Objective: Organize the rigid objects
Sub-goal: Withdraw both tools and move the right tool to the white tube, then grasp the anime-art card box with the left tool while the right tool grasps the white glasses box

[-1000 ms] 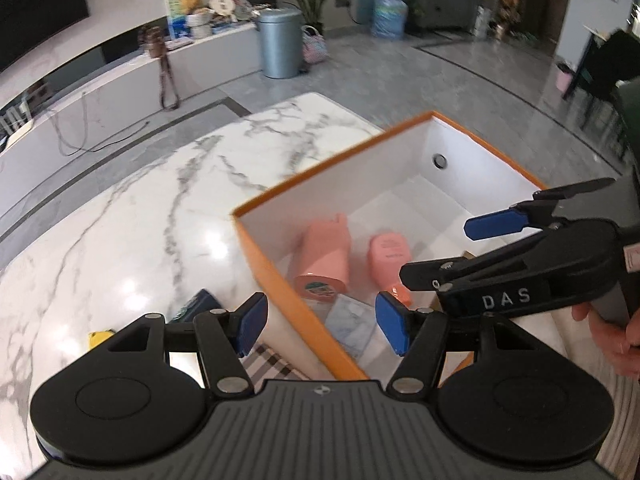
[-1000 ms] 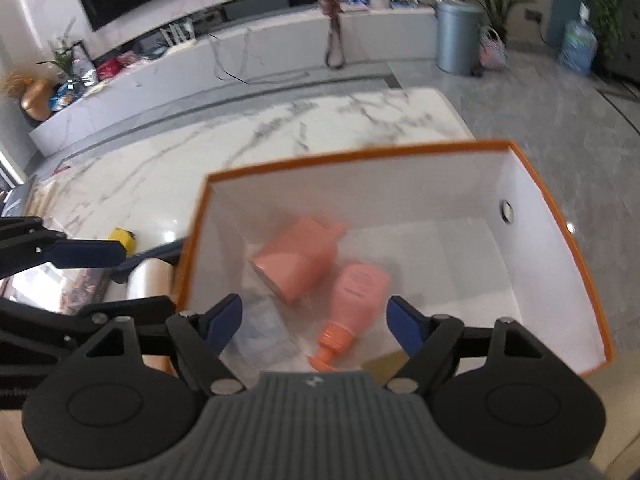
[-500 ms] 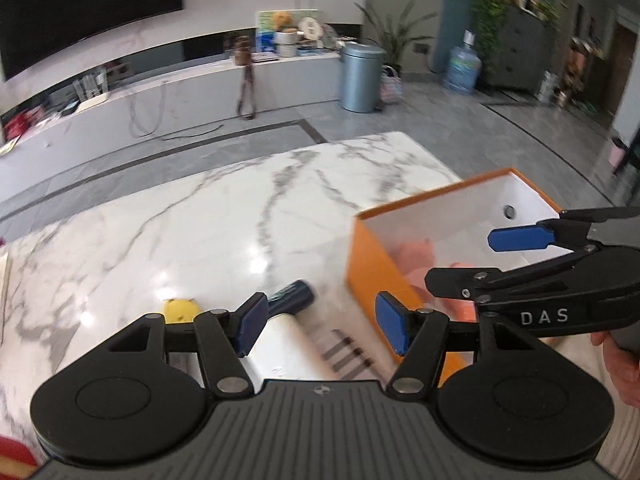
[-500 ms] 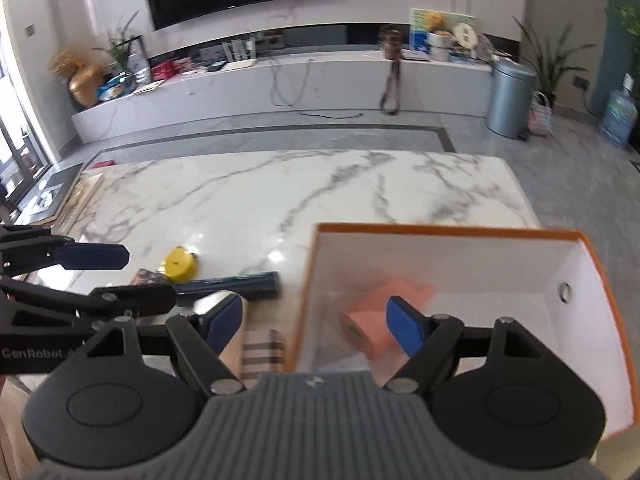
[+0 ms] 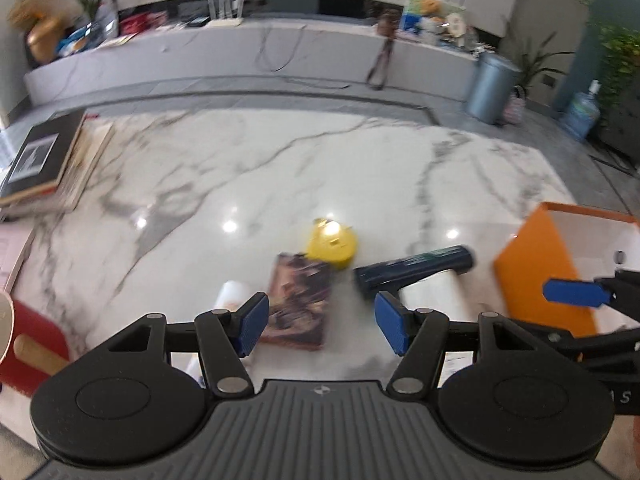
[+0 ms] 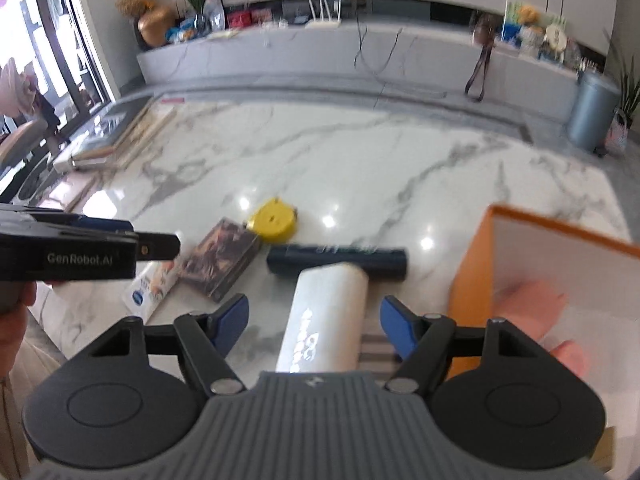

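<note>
- A white marble table (image 5: 248,168) was spread ahead of both grippers, its far half bare and open up to the far edge, beyond which grey floor and a long low cabinet (image 6: 360,52) were seen.
- A stack of books (image 5: 44,160) was set along the table's left edge, well to the left of the left gripper.
- An orange box (image 6: 472,280) was stood at the right, just beside the right gripper's right finger; its white inside held a pink item (image 6: 536,304), blurred.
- A white cylinder (image 6: 328,312) was laid lengthwise directly ahead of the right gripper, between its fingers' lines without being touched.
- A dark blue tube (image 6: 340,260) was laid crosswise just beyond the cylinder's far end.
- A small dark book (image 5: 300,300) was laid ahead of the left gripper, near its left finger.
- A yellow round object (image 5: 332,244) was set just past the book, touching or nearly touching its far corner.
- The left gripper (image 5: 320,324) was tilted downward over the table's near edge, jaws held apart with nothing clamped.
- The right gripper (image 6: 316,320) was tilted down likewise, jaws apart though just narrowed, pads clear of the cylinder.
</note>
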`<state>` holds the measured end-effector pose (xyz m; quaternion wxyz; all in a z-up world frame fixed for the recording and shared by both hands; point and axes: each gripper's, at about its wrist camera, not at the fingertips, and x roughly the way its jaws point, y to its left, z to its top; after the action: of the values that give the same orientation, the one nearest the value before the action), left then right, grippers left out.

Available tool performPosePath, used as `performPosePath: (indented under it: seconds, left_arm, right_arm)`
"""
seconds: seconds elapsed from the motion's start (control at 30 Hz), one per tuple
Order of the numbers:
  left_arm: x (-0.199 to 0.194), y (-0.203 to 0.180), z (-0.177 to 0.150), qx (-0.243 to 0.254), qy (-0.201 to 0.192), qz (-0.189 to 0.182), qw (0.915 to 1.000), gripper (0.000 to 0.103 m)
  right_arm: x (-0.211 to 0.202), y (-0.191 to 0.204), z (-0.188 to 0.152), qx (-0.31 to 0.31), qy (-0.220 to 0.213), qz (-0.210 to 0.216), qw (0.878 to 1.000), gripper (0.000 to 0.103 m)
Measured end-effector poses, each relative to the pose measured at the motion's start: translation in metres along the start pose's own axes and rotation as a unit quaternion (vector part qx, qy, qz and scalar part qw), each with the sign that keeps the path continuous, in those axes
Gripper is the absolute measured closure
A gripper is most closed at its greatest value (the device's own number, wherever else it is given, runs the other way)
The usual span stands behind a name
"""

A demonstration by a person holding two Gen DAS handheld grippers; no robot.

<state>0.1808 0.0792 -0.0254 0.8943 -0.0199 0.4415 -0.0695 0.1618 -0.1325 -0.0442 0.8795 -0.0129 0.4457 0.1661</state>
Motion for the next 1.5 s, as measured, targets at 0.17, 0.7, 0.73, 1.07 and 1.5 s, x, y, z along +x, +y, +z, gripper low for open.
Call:
performPosePath:
  seconds: [0.17,0.7,0.73,1.07,1.5]
  left_arm:
    - [0.017,0.026,-0.010,-0.026,0.016,0.017,0.9994,0.031]
    - [0.088,0.009,-0.009,0.071,0.049,0.033,0.9957,0.024]
    - [0.091,0.009,-0.008,0.070,0.052,0.033,0.9956,0.024]
    - [0.116,0.010,-0.011,0.087,0.074,0.040,0.9927,0.031]
    - [0.115,0.007,-0.019,0.091,0.089,0.032,0.9914,0.032]
  right_arm:
    - [0.034,0.005,-0.004,0.002,0.042,-0.012,0.999,0.030]
    - [0.087,0.007,-0.012,-0.006,0.091,-0.031,0.995,0.029]
    - [0.088,0.008,-0.012,-0.010,0.091,-0.032,0.995,0.028]
    - [0.094,0.018,-0.013,-0.053,0.077,-0.029,0.995,0.035]
    - [0.104,0.027,-0.024,-0.050,0.106,-0.010,0.993,0.036]
